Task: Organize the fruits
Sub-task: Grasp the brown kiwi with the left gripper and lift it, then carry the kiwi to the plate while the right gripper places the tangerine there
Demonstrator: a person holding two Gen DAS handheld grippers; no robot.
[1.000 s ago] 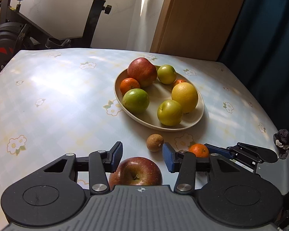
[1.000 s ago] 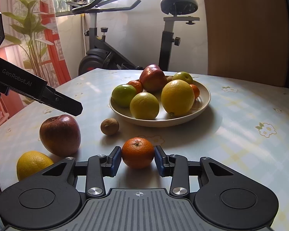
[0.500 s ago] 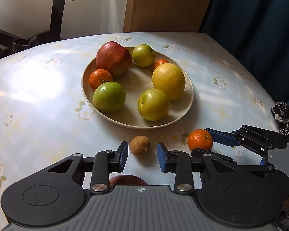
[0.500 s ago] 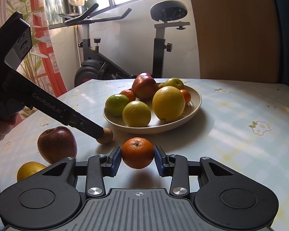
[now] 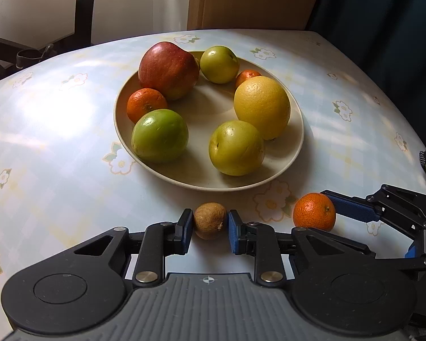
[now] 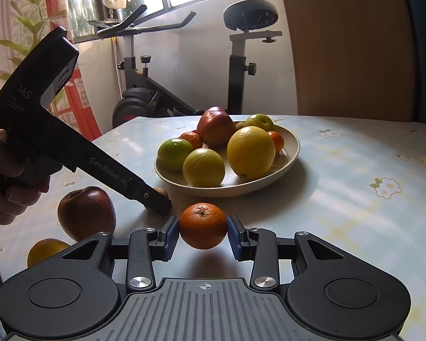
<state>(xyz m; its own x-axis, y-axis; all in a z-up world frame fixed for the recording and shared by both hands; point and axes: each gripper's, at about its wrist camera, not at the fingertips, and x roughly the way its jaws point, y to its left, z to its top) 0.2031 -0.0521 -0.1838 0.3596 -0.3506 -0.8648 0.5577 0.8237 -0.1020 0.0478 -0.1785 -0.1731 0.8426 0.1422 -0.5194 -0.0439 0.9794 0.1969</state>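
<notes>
Since a second ago the left gripper (image 5: 210, 228) has swung off the dark red apple (image 6: 85, 212), dropped in on the small brown fruit (image 5: 209, 219) just in front of the plate (image 5: 295, 142), and pinched its blue pads onto it. That fruit sits on the table (image 5: 56, 142), clamped from both sides, so I'd say it's ready to lift. Right gripper (image 6: 203, 234) hasn't budged, it's clenched on the mandarin (image 6: 203, 225), which looks held just off the table near the plate. Plate already has a red apple, green ones, a big yellow citrus and a couple of mandarins. Dark apple and a yellow-orange fruit (image 6: 44, 250) on the left side are untouched, so probably two more trips after these
</notes>
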